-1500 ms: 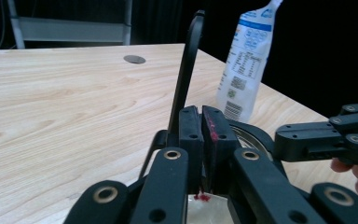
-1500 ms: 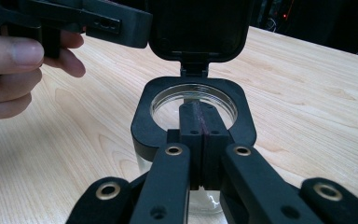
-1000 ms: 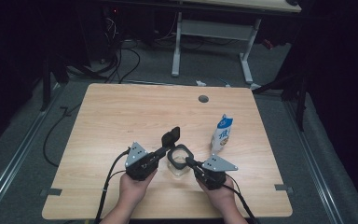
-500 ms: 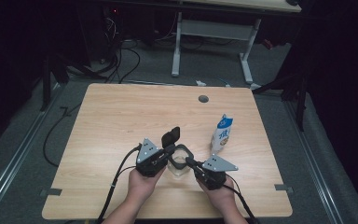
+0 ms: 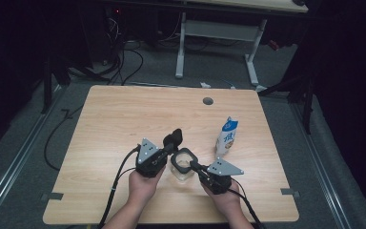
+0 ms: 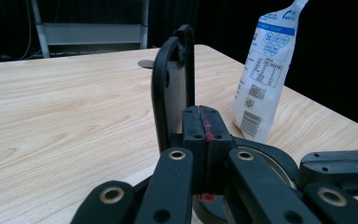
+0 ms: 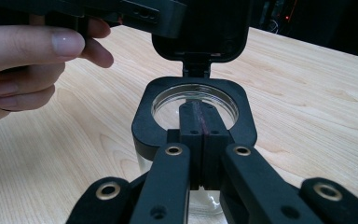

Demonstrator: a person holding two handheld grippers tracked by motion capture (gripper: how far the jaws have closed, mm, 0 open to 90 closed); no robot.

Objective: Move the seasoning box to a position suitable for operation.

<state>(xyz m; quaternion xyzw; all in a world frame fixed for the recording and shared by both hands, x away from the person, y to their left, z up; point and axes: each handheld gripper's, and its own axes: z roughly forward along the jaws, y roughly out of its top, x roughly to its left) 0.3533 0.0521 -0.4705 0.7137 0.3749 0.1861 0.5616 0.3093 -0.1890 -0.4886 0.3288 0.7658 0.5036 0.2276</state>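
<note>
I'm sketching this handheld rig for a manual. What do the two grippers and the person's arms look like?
Both the left gripper and the right gripper are black, with linked bars joined by brass-coloured rivets. Their two flat jaws carry a red streak along the seam. Each has a grey three-cornered plate on top and a black cable trailing back towards the person. The forearms are bare, with no sleeves showing.

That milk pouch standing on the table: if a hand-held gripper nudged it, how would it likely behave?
The pouch would probably tip easily: it stands tall on a narrow base and already leans slightly. Its soft, creased walls suggest it would give rather than stay stiff under a squeeze. The glossy film may be slippery, so a nudge might slide it across the table.
</note>
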